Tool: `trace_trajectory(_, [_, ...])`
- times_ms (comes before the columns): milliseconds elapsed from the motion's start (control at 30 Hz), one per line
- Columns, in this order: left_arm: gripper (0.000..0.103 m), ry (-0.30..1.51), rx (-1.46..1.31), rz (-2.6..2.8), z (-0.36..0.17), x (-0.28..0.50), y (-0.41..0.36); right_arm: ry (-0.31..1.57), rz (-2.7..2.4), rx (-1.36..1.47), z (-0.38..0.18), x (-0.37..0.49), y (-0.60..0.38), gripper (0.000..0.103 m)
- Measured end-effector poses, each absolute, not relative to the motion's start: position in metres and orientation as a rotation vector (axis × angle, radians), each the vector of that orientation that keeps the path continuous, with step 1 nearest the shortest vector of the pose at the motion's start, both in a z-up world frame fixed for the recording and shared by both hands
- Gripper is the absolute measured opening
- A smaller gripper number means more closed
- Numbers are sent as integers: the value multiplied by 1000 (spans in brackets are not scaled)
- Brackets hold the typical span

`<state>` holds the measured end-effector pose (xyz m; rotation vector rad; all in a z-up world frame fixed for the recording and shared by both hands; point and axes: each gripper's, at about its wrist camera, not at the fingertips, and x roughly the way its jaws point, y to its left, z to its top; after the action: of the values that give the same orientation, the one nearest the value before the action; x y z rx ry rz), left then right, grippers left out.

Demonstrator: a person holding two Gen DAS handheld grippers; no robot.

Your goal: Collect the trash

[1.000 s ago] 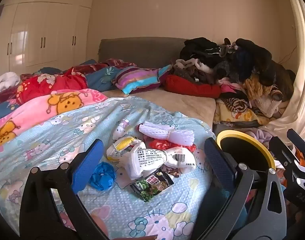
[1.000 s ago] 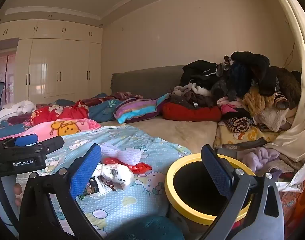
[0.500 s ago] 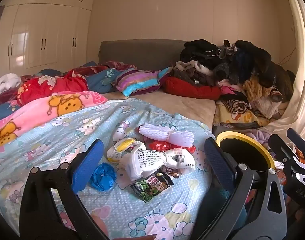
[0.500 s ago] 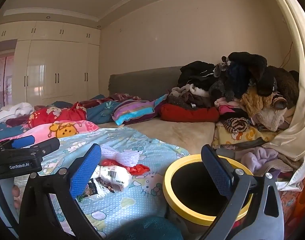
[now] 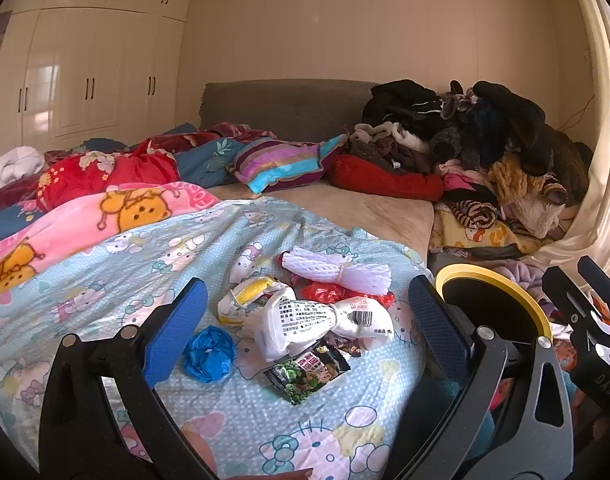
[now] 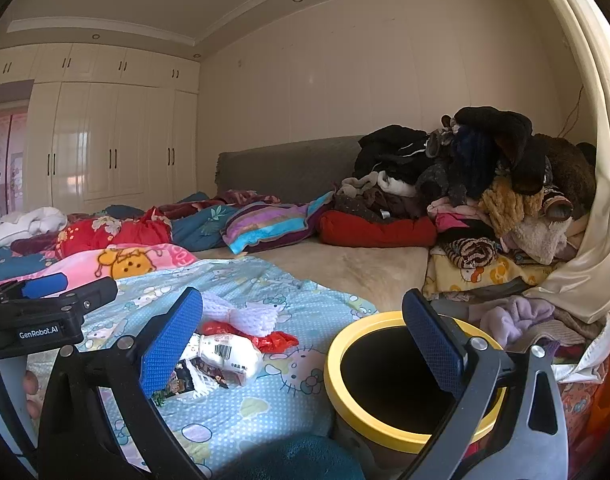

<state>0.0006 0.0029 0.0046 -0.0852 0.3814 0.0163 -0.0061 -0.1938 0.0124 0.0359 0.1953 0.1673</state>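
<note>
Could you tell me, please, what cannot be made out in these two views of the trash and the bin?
- Yellow-rimmed bin: inside is dark in both views, so its contents cannot be told.
- Bin's right rim, right wrist view: hidden behind the right gripper finger.
- Dark snack wrapper: mostly hidden in the right wrist view by the gripper's blue pad.
- White printed bag: print too small to read.

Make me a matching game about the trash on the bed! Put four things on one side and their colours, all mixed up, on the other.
Things:
1. crumpled glove
2. foam net
3. bin rim
4. plastic scrap

Colours:
A. yellow
B. red
C. blue
D. white

Pairs: 1-C, 2-D, 3-A, 4-B
</note>
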Motion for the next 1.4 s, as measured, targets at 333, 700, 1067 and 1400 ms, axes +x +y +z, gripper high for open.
trace_trajectory(333, [92,381,-83,17,8,-2,9,194,166,36,10,-7,-194,97])
trace_trajectory(700, [92,380,-81,15,8,0,8,196,168,37,10,-6,-194,97])
trace_trajectory(1067, [92,380,-78,17,7,-1,6,198,167,38,9,-6,-195,97])
trace_trajectory(1400, [92,392,-75,6,-1,-1,-2,208,178,32,5,-8,-193,97])
